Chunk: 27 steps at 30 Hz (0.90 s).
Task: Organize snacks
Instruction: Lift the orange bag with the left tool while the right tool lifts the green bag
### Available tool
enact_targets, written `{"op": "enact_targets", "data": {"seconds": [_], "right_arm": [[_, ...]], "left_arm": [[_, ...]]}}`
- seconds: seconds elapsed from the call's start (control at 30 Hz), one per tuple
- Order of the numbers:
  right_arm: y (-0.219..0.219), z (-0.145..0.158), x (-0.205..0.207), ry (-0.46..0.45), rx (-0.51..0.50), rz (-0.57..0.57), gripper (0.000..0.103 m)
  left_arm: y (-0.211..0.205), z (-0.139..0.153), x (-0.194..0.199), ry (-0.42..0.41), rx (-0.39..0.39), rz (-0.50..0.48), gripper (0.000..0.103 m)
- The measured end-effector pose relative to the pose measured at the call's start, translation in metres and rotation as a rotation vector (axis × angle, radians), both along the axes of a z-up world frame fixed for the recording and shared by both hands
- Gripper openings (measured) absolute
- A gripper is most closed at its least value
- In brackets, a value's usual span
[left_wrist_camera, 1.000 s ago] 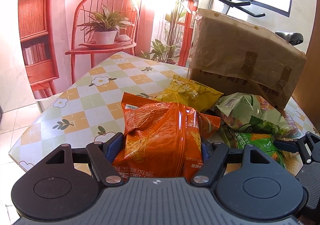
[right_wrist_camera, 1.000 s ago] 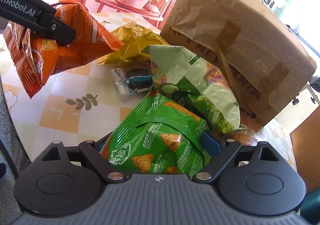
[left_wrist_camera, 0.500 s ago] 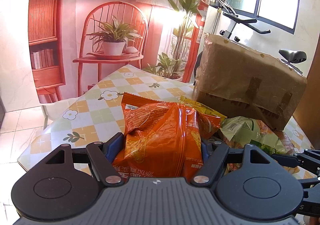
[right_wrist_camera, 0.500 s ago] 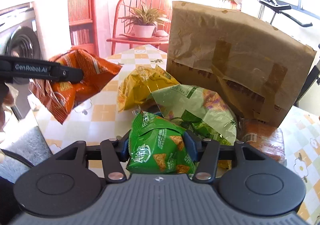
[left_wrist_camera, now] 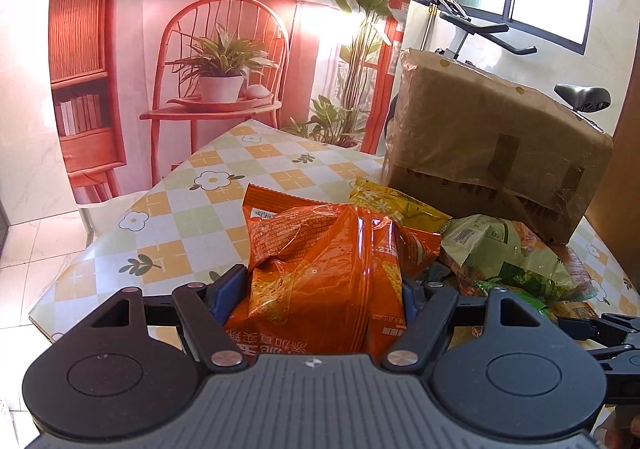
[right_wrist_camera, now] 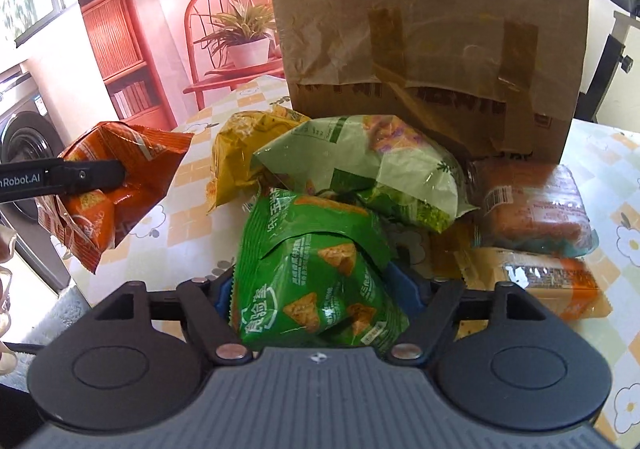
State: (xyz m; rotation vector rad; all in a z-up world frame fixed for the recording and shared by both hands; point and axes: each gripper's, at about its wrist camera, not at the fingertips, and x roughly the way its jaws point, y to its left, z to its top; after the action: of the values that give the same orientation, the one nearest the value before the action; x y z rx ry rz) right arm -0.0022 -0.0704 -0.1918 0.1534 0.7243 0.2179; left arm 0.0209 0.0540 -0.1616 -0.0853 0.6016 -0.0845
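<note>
My left gripper (left_wrist_camera: 316, 291) is shut on an orange snack bag (left_wrist_camera: 320, 269) and holds it above the table's near edge; the bag also shows in the right wrist view (right_wrist_camera: 112, 193). My right gripper (right_wrist_camera: 320, 289) is shut on a green chip bag (right_wrist_camera: 316, 273), lifted a little over the pile. On the table lie a yellow bag (right_wrist_camera: 244, 153), a pale green bag (right_wrist_camera: 368, 169) and two orange-brown wrapped packs (right_wrist_camera: 532, 205). A brown cardboard box (right_wrist_camera: 432, 37) stands behind them.
The table has a checked floral cloth (left_wrist_camera: 188, 217). A washing machine (right_wrist_camera: 24, 141) stands to the left of the table. An exercise bike (left_wrist_camera: 480, 33) is behind the box. A printed backdrop with a chair and plant (left_wrist_camera: 220, 69) hangs beyond the table.
Both grippers have risen and drawn back with their bags. The green bag has come up off the pile. The orange bag stays held to the left.
</note>
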Motion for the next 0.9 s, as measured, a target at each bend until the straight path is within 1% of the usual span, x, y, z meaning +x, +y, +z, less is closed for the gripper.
{"op": "enact_targets", "data": {"seconds": [0.1, 0.23, 0.3, 0.33, 0.37, 0.5, 0.63, 0.7, 0.9], "right_arm": [[-0.001, -0.004, 0.003, 0.004, 0.007, 0.004, 0.079], [0.005, -0.006, 0.007, 0.025, -0.035, 0.037, 0.078], [0.007, -0.003, 0.005, 0.026, -0.048, 0.051, 0.073], [0.007, -0.001, 0.003, 0.019, -0.047, 0.052, 0.070], [0.007, 0.003, 0.002, 0.012, -0.046, 0.054, 0.066], [0.005, 0.017, -0.004, -0.014, -0.008, 0.069, 0.058], [0.008, 0.033, -0.007, -0.046, 0.029, 0.110, 0.055], [0.010, 0.042, -0.008, -0.075, 0.031, 0.126, 0.054], [0.007, 0.064, -0.005, -0.137, 0.061, 0.124, 0.051]], "left_arm": [[0.000, -0.002, 0.002, 0.010, 0.004, -0.003, 0.077], [0.001, -0.001, 0.003, 0.012, 0.006, -0.009, 0.077], [0.002, 0.002, 0.002, 0.006, 0.002, -0.011, 0.077], [0.003, 0.003, 0.001, 0.001, 0.002, -0.010, 0.077], [0.003, 0.005, 0.001, -0.003, 0.002, -0.010, 0.077], [0.004, 0.016, -0.005, -0.038, 0.008, -0.013, 0.077], [0.006, 0.033, -0.008, -0.085, 0.011, -0.013, 0.077], [0.006, 0.039, -0.008, -0.102, 0.014, -0.011, 0.077], [0.008, 0.049, -0.004, -0.117, 0.006, 0.000, 0.077]]}}
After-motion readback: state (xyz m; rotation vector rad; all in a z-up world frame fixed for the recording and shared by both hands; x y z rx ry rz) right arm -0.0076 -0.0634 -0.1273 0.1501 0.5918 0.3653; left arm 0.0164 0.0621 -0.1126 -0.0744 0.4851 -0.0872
